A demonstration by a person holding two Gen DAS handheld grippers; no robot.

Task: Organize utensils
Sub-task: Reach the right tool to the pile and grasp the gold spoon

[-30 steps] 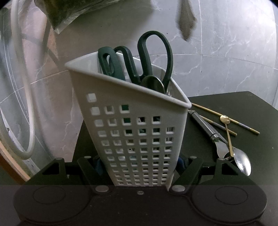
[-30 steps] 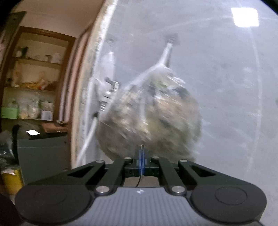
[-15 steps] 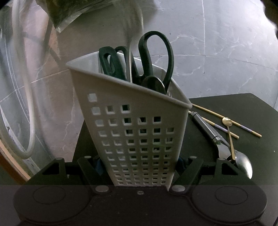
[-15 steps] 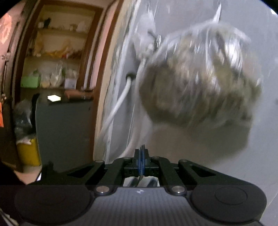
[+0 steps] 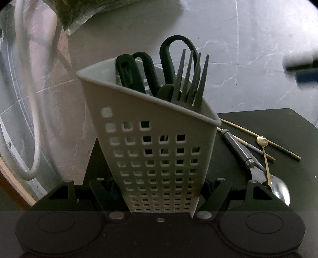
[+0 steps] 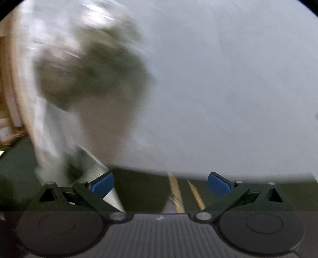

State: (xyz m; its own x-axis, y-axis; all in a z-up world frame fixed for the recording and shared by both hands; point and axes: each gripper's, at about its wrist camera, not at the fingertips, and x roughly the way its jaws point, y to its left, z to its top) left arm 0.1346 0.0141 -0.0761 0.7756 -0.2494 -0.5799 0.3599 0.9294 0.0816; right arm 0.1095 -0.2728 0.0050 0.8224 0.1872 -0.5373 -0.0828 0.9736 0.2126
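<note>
A white perforated caddy [image 5: 159, 158] stands tilted on the dark table [image 5: 268, 123], and my left gripper [image 5: 161, 188] is shut on its lower part. Inside it stand dark green scissors [image 5: 171, 59], a dark spoon [image 5: 165, 91] and a fork [image 5: 190, 79] with its tines up. To the right lie chopsticks [image 5: 278, 146], a small gold spoon [image 5: 265, 156] and a steel spoon [image 5: 240, 150]. My right gripper [image 6: 161, 183] is opening its jaws, with nothing between the blue pads [image 6: 103, 183]. The right wrist view is blurred: the caddy [image 6: 79, 158] is at its left, the chopsticks [image 6: 174, 190] ahead.
A clear bag of dark stuff [image 5: 79, 15] hangs on the marble wall behind the caddy, blurred in the right wrist view [image 6: 89, 69]. A white hose [image 5: 29, 99] loops at the left. A blurred dark and blue shape [image 5: 302, 69] hangs at the upper right.
The fork has dropped into the caddy, tines up. My right gripper has gone from shut to wide open and swung down toward the table. The left gripper and caddy have stayed still.
</note>
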